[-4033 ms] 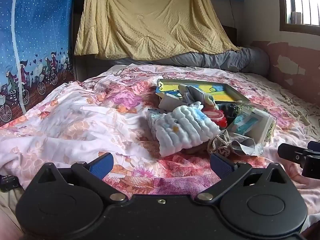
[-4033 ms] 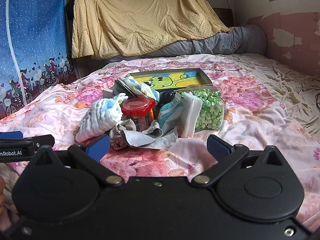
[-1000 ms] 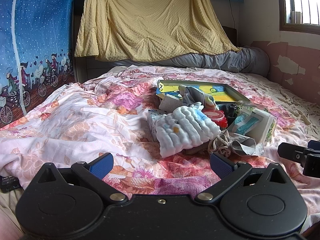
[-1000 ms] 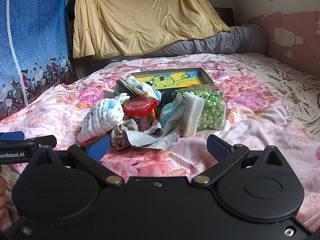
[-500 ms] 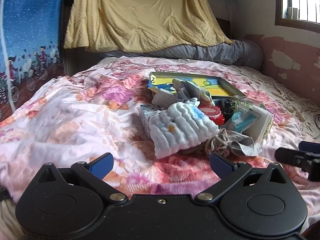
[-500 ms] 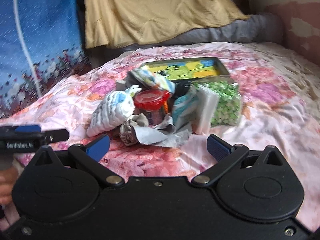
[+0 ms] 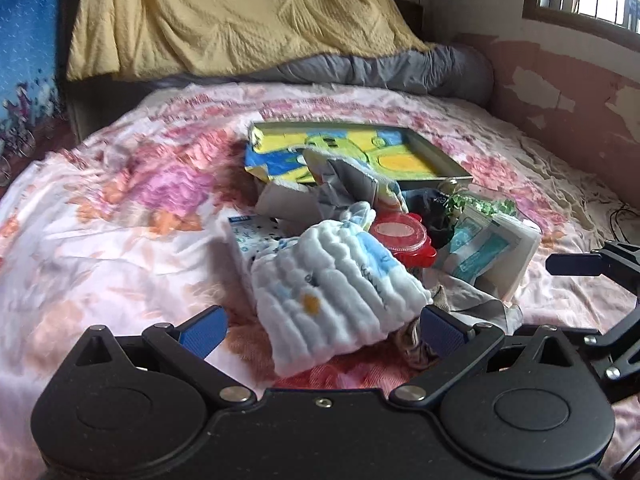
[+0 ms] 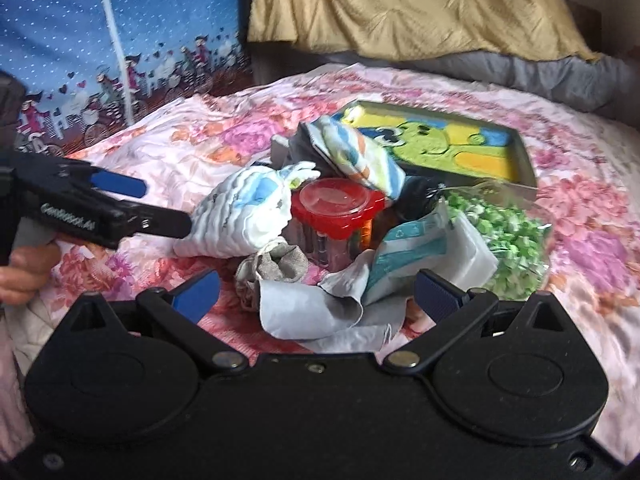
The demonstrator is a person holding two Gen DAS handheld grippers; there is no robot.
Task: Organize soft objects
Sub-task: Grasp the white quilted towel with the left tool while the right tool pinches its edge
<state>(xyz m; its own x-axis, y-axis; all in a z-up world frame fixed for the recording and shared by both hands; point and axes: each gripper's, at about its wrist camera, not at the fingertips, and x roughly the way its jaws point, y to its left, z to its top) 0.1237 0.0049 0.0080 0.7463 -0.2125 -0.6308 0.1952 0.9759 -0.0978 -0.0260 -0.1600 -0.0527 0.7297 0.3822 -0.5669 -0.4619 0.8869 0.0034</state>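
Bedding comes first: a floral bedspread (image 7: 120, 216) carries everything, with a yellow blanket (image 7: 224, 16) hung behind the head of the bed and a grey bolster (image 7: 384, 68) along its far edge. Toward the middle of the bed lies a shallow tray with a cartoon picture (image 8: 452, 144), and the clutter is piled against its near edge.

In that pile, the white ribbed cloth with blue patches (image 7: 336, 292) sits at the near left side. It looks light, limp and quilted, so it should bunch under a pinch; a raised fold along its near edge seems the best place to bite, since a flat patch might slip. A striped cloth (image 8: 356, 156) is draped at the far side of the heap, a grey rag (image 8: 308, 312) spills over the near edge, and a small knotted beige cloth (image 8: 276, 264) sits just beside it. All look equally floppy and should drag or unfold when lifted.

The hard items among them are a bag of green pieces (image 8: 508, 228), a tissue pack (image 8: 416, 248) and a red-lidded jar (image 8: 336, 208), which might tip if cloth is pulled past it.

The left gripper (image 7: 322, 330) is held low and level, its jaws spread wide on either side of the ribbed cloth, not yet touching it. The right gripper (image 8: 316, 294) is likewise low and wide apart, aimed over the grey rag.
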